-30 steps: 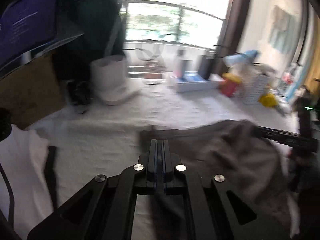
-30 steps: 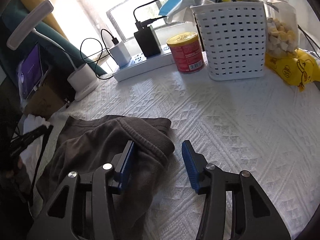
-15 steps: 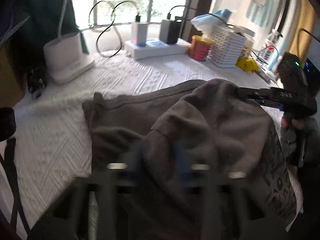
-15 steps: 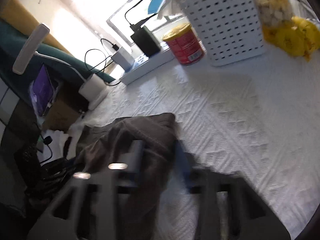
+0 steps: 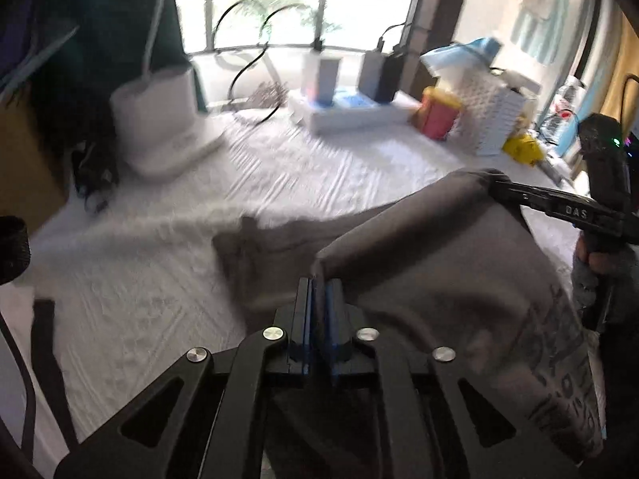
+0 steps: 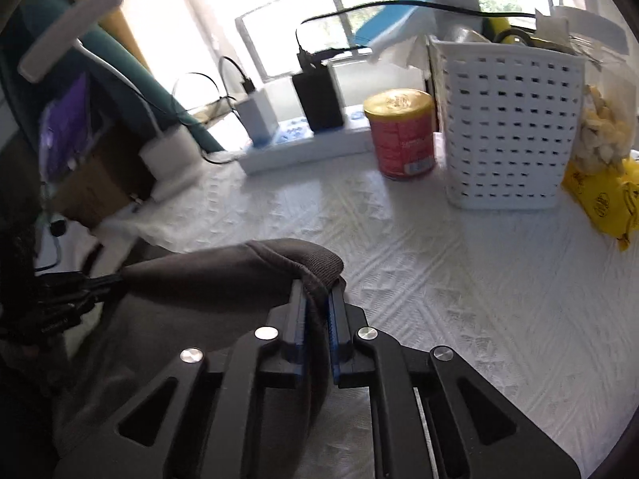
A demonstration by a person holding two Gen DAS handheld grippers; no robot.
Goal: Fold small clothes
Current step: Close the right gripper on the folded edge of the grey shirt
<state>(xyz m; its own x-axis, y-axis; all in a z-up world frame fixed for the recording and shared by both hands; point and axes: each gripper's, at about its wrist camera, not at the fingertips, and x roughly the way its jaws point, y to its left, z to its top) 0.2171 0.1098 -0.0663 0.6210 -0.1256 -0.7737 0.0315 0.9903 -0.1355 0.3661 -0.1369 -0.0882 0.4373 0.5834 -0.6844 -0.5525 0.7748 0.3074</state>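
A small dark grey garment (image 5: 439, 263) with pale print near its lower right is lifted above the white textured tablecloth (image 5: 159, 279). My left gripper (image 5: 319, 283) is shut on one edge of the garment. My right gripper (image 6: 317, 291) is shut on the ribbed hem of the same garment (image 6: 223, 275), and it shows at the right of the left wrist view (image 5: 503, 187). The cloth is stretched between the two grippers; part of it still trails on the table (image 5: 255, 239).
At the table's far edge stand a white lamp base (image 5: 159, 119), a power strip with chargers (image 6: 303, 139), a red can (image 6: 401, 131), a white perforated basket (image 6: 507, 127) and yellow packets (image 6: 603, 199). A cardboard box (image 6: 92, 187) sits off the left edge.
My right gripper has closed on the garment's hem. Both grippers have lifted the garment off the table and hold it stretched between them.
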